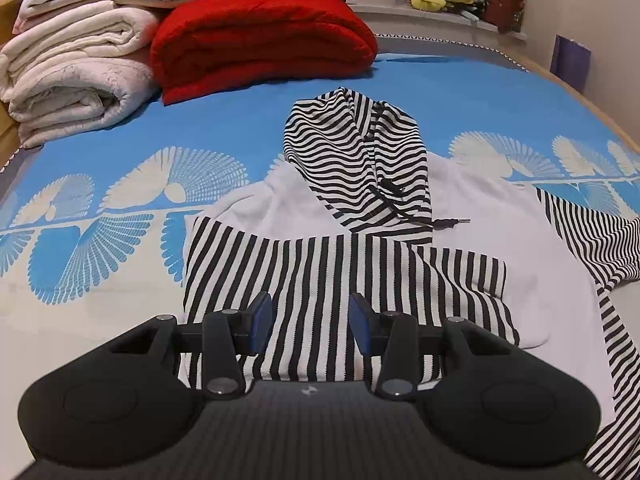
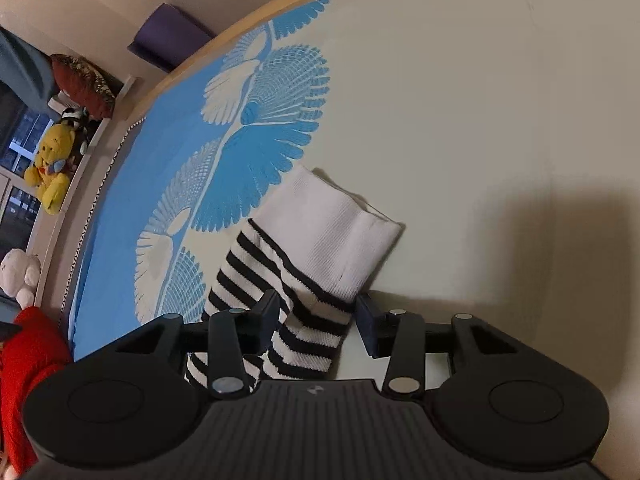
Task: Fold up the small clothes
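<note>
Striped sleeve (image 2: 296, 320) lies between right tongs (image 2: 318, 320).

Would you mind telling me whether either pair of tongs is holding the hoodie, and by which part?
Neither grips it. The right tongs straddle the striped sleeve near its white cuff, pads apart. The left tongs hover open.

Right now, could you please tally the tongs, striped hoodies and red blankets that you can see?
tongs: 2, the left tongs and the right tongs
striped hoodie: 1
red blanket: 1
total: 4
</note>
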Demonstrator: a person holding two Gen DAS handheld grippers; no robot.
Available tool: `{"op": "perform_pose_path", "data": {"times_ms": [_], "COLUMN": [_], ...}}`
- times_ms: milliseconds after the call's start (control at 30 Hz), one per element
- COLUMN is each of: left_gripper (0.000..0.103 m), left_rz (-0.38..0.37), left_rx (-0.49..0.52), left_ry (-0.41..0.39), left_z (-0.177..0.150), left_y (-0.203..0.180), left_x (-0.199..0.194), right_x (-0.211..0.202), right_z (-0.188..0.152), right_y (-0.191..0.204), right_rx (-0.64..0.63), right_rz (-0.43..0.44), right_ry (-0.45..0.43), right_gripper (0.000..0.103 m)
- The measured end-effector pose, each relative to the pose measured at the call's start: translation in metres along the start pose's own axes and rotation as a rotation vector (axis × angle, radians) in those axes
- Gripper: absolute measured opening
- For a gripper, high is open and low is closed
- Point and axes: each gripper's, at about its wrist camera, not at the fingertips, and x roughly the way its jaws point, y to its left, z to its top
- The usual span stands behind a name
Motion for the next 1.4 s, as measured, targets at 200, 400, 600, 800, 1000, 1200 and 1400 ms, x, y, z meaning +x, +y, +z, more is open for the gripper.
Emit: {"op": "perform_pose_path", "data": {"times_ms": [200, 400, 600, 800, 1000, 1200, 1400], "left_gripper": [0.047, 0.047, 0.047, 0.049, 0.049, 0.048, 0.047], "left_rz": [0.003, 0.024, 0.020, 0.009, -0.072, -0.162, -0.224], "left_rx": [-0.033, -0.088, -0.187, -0.266, -0.372, -0.458, -0.468], "left_ry": [-0.015, -0.021, -0.014, 0.022, 0.098, 0.232, 0.371], "left_z": [0.002, 0.004, 0.006, 0.007, 0.005, -0.003, -0.021], "left_y": [0.010, 0.031, 0.057, 0.082, 0.104, 0.108, 0.093], "left_x": [-0.007, -0.017, -0.024, -0.020, -0.001, 0.045, 0.099], "right_x": [-0.017, -0.081, -0.156, -0.161, -0.188, -0.199, -0.145], "right_z": [-0.014, -0.093, -0.285, -0.424, -0.412, -0.325, -0.282], "right_y": [0.039, 0.161, 0.253, 0.258, 0.260, 0.247, 0.225], "right_rx": [-0.237, -0.715, -1.252, -1.349, -1.568, -1.484, -1.371], "right_rz": [-0.111, -0.046, 0.414, 0.725, 0.654, 0.523, 0.257], "right_ry": [-0.141, -0.317, -0.236, 0.370, 0.410, 0.197, 0.118], "right_gripper": [0.013, 0.012, 0.013, 0.022, 0.030, 0.043, 0.043]}}
